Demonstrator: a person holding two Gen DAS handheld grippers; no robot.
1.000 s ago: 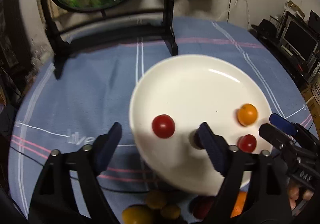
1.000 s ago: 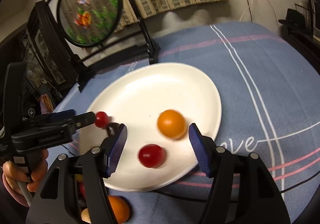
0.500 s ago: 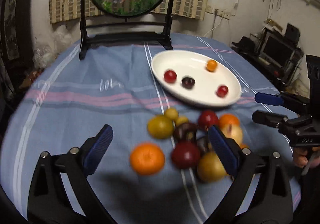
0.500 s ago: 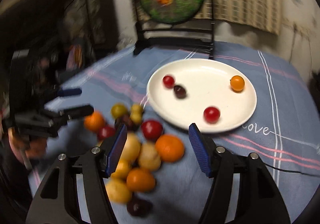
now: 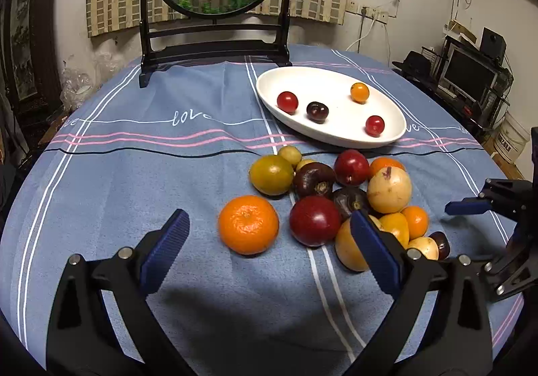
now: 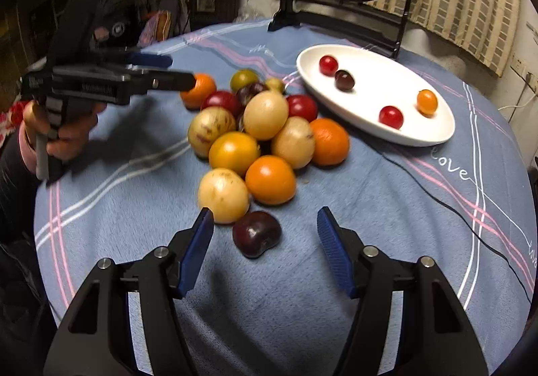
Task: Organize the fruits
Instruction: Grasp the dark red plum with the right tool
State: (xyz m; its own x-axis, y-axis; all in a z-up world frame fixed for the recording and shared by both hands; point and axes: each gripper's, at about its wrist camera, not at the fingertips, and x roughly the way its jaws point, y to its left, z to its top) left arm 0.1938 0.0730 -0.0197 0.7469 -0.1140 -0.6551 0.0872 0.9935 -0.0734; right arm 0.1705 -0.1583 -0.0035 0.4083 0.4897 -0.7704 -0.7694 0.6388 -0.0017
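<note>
Right gripper [image 6: 265,245] fingers half open, empty; straddle dark plum [image 6: 257,238] at 12 o'clock, close gently. Left gripper [image 5: 265,245] wide, empty.

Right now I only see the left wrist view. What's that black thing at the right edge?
Observer: The right hand-held gripper, jaws open, gripping nothing.
Operator: What lies closest to it?
Observer: A dark plum on the cloth, just ahead of its fingers, at the fruit pile's near edge.
Operator: And who holds my side's gripper?
Observer: A hand in a pink cuff grips the left hand-held gripper's handle.
</note>
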